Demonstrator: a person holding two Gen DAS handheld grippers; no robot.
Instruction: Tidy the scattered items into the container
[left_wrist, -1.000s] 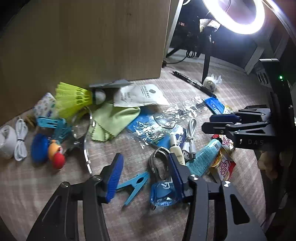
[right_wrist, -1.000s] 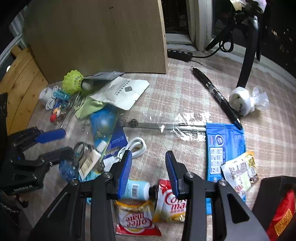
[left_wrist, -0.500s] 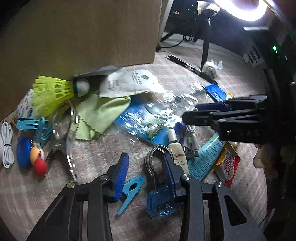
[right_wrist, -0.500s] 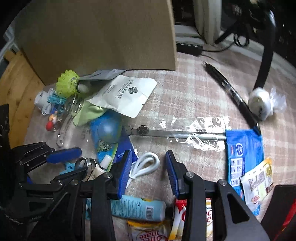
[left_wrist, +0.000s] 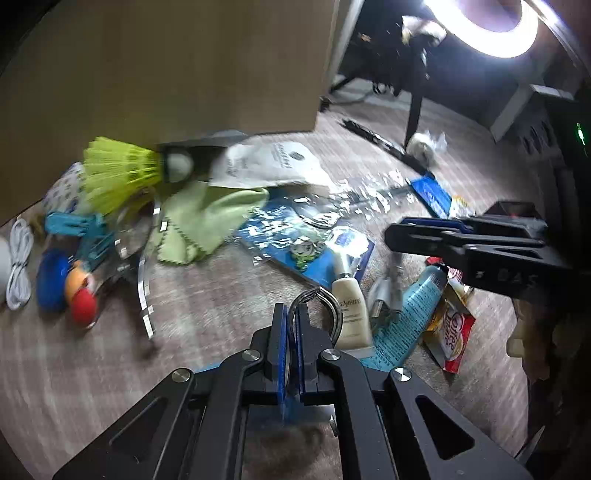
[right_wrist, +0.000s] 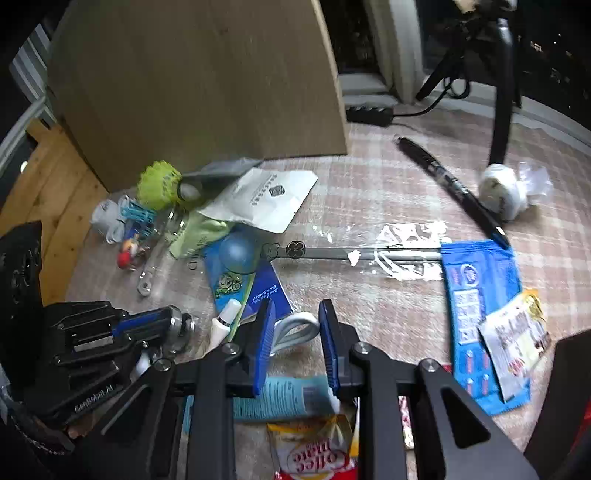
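Observation:
My left gripper (left_wrist: 291, 314) is shut on the metal loop (left_wrist: 330, 301) of a blue see-through clip that lies under its fingers. It also shows at the left of the right wrist view, left gripper (right_wrist: 155, 321). My right gripper (right_wrist: 295, 314) straddles a coiled white cable (right_wrist: 297, 326). Its jaws are closing, and the coil lies between the blue pads without clearly being squeezed. A tall wood-grain box (left_wrist: 166, 74) stands at the back. A cream tube (left_wrist: 351, 310), a teal tube (left_wrist: 413, 314) and a Coffee-mate sachet (left_wrist: 454, 332) lie around the cable.
A yellow shuttlecock (left_wrist: 118, 170), a green cloth (left_wrist: 199, 221) and a white pouch (left_wrist: 266, 162) lie by the box. Small toys and pegs (left_wrist: 74, 266) crowd the left. A black pen (right_wrist: 450, 184), a wrapped white ball (right_wrist: 502, 192) and a blue wipes pack (right_wrist: 480, 295) lie right.
The left jaws closed from wide open onto the metal loop. The right gripper shifted from above the sachets to over the white cable, and its jaws narrowed.

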